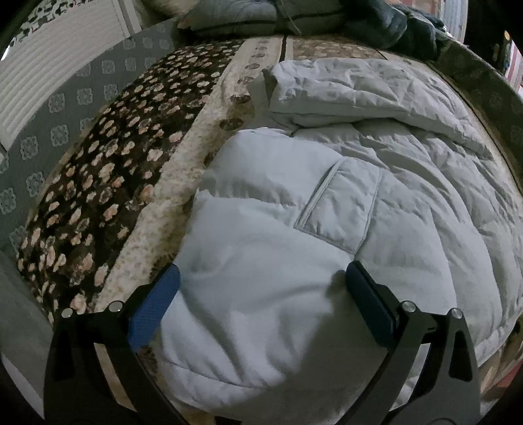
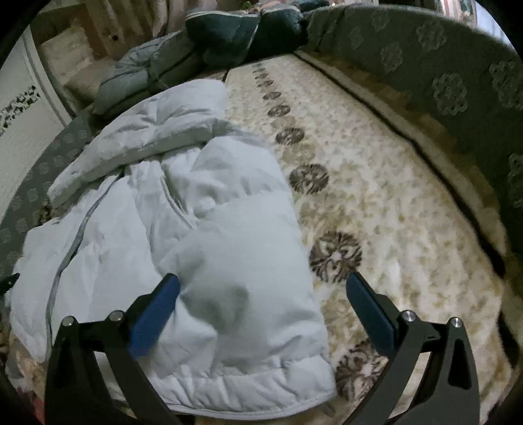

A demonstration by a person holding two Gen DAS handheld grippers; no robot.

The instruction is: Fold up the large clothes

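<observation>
A large pale grey-white puffy jacket (image 1: pixel 327 202) lies crumpled on a patterned bed cover (image 1: pixel 98 196). A flap pocket (image 1: pixel 340 209) faces up, and a sleeve (image 1: pixel 353 94) is folded across the far part. My left gripper (image 1: pixel 261 278) is open just above the jacket's near left end, its blue pads on either side of a puffy bulge without gripping it. In the right wrist view the jacket (image 2: pixel 170 222) fills the left half. My right gripper (image 2: pixel 261 287) is open over its near right hem, the right finger above the cream cover (image 2: pixel 376 196).
Dark and grey-blue folded padded clothes (image 1: pixel 294 16) are piled at the far end of the bed; they also show in the right wrist view (image 2: pixel 228 29). A grey patterned upholstered rail (image 2: pixel 441 75) borders the bed on the right, another (image 1: pixel 49 140) on the left.
</observation>
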